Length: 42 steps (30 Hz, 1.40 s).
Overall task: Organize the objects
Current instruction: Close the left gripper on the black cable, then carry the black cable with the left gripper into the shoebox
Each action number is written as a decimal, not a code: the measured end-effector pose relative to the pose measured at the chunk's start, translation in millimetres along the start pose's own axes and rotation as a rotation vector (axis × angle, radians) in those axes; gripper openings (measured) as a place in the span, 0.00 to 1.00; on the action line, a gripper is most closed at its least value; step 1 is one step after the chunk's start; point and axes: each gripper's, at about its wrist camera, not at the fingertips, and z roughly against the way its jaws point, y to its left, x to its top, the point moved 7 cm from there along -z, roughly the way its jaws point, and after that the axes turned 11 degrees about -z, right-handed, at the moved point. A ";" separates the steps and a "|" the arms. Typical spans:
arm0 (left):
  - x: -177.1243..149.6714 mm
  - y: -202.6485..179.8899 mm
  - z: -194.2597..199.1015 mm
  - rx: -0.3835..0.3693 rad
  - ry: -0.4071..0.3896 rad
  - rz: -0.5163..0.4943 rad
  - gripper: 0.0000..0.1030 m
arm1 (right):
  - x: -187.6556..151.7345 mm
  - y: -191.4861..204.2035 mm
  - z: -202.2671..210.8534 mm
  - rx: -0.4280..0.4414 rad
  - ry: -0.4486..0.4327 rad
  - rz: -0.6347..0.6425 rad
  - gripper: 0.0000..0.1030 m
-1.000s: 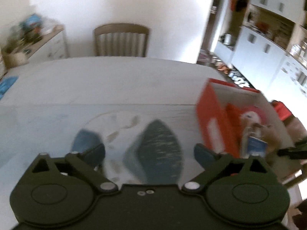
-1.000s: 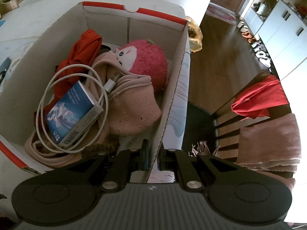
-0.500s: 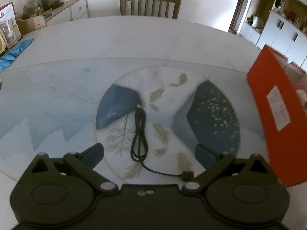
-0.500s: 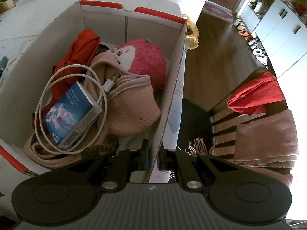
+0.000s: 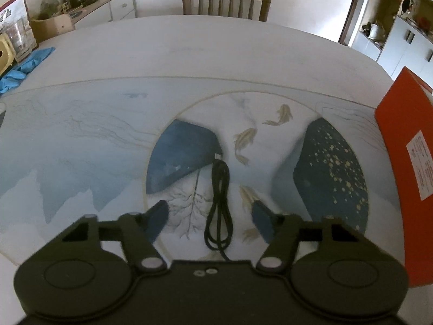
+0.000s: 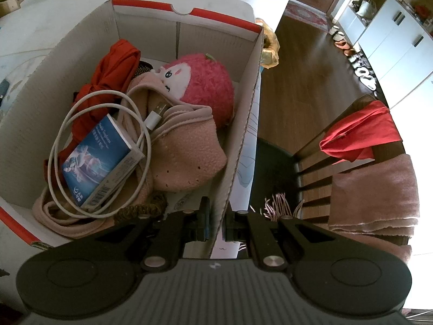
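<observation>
A coiled black cable [image 5: 219,205] lies on the patterned table [image 5: 108,140]. My left gripper [image 5: 211,219] is open, with the cable's near loop between its fingers. My right gripper [image 6: 216,220] is shut on the right wall of the red-and-white cardboard box [image 6: 243,124]. The box holds a pink plush toy [image 6: 205,81], a pink fleece item [image 6: 184,146], a red cloth [image 6: 113,70], a white cable [image 6: 81,124] and a small blue box [image 6: 100,159]. The box's red outer side [image 5: 406,178] shows at the right of the left wrist view.
A wooden chair [image 5: 226,1] stands at the table's far side. Blue gloves [image 5: 24,67] lie at the far left edge, beside a cluttered cabinet [image 5: 81,5]. Right of the box a chair [image 6: 351,168] carries red and pink cloths.
My left gripper has swung left from the box to the black cable and come down closer, its fingers closing in either side of it. My right gripper keeps its hold on the box wall.
</observation>
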 end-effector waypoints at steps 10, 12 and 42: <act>10.1 -7.9 -4.7 0.004 0.008 -0.033 0.29 | -0.3 0.8 0.5 0.000 -0.001 0.002 0.08; 12.0 -10.7 -4.6 -0.008 0.007 -0.031 0.19 | 0.0 0.5 0.7 0.000 -0.001 0.003 0.08; 50.1 -59.5 105.0 -0.151 -0.190 -0.066 0.06 | -0.6 0.2 -2.5 0.006 -0.020 -0.008 0.08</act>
